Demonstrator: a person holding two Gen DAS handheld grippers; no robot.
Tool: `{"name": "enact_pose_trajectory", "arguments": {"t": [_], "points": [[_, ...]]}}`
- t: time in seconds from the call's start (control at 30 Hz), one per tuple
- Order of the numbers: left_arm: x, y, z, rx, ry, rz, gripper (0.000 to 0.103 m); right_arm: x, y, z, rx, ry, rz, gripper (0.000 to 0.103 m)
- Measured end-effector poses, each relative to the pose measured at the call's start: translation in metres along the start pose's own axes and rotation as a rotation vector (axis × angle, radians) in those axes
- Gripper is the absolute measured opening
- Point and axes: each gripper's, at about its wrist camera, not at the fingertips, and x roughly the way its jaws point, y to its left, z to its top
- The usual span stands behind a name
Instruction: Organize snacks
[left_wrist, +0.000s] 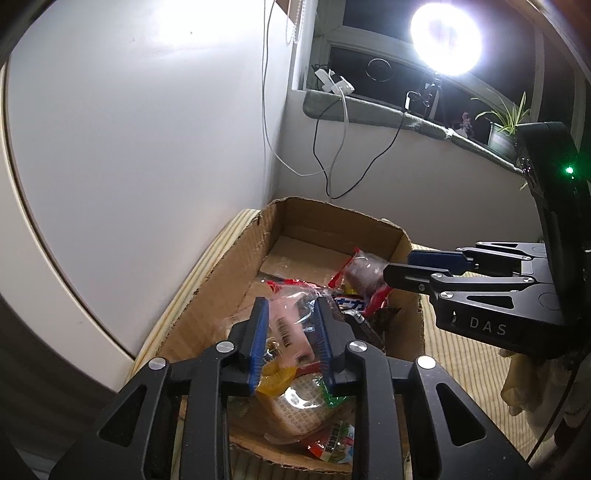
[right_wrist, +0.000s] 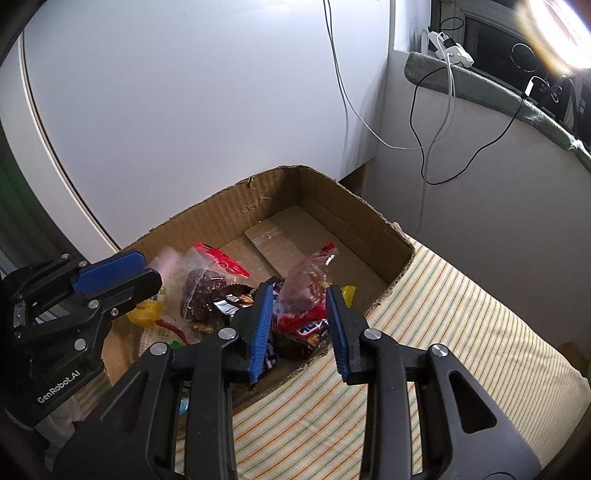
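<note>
The left gripper (left_wrist: 290, 343) stands parted around a blurred pink packet (left_wrist: 286, 332), not visibly pinching it; the right gripper (right_wrist: 301, 325) likewise straddles a clear red-edged bag (right_wrist: 303, 291). Both hang over the cardboard box (right_wrist: 258, 195) at twelve o'clock. The wrappers look light, crinkly and slippery, so pinch a sealed edge.

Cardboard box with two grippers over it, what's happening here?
A person with a handheld gripper in each hand is sorting snacks into a cardboard box on a striped cloth. Both grippers hang over the pile in its near end. A pink packet sits blurred between the fingers of the left gripper, apparently dropping. A clear bag with red edges sits between the fingers of the right gripper, pads not visibly pressing. The far end is bare.
</note>
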Motion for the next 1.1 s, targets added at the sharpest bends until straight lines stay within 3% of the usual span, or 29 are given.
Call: {"name": "enact_pose_trajectory", "arguments": {"t": [0.07, 0.17, 0.3, 0.4, 0.47, 0.5, 0.67, 1.1], "points": [[0.0, 0.0, 0.0, 0.0, 0.0, 0.001, 0.026, -0.001, -0.001, 0.0, 0.003, -0.007, -0.006, 0.051], [-0.001, 0.0, 0.0, 0.002, -0.001, 0.007, 0.042, -0.003, -0.003, -0.001, 0.006, -0.013, -0.012, 0.056], [-0.002, 0.001, 0.0, 0.002, -0.004, 0.012, 0.047, -0.004, -0.003, -0.001, 0.005, -0.016, -0.022, 0.061], [-0.003, 0.001, -0.001, 0.002, -0.008, 0.011, 0.057, -0.005, -0.004, -0.001, 0.008, -0.016, -0.029, 0.064], [-0.003, 0.002, 0.0, -0.001, -0.01, 0.014, 0.065, -0.006, -0.006, -0.001, 0.01, -0.024, -0.037, 0.078], [-0.003, 0.002, -0.001, -0.004, -0.01, 0.017, 0.068, -0.008, -0.006, -0.001, 0.01, -0.029, -0.039, 0.079], [-0.002, 0.003, 0.0, -0.012, -0.003, 0.031, 0.076, -0.01, -0.007, -0.001, 0.009, -0.032, -0.05, 0.082], [-0.002, 0.004, -0.001, -0.017, 0.028, 0.057, 0.081, -0.013, -0.004, -0.003, -0.007, -0.027, -0.065, 0.085]]}}
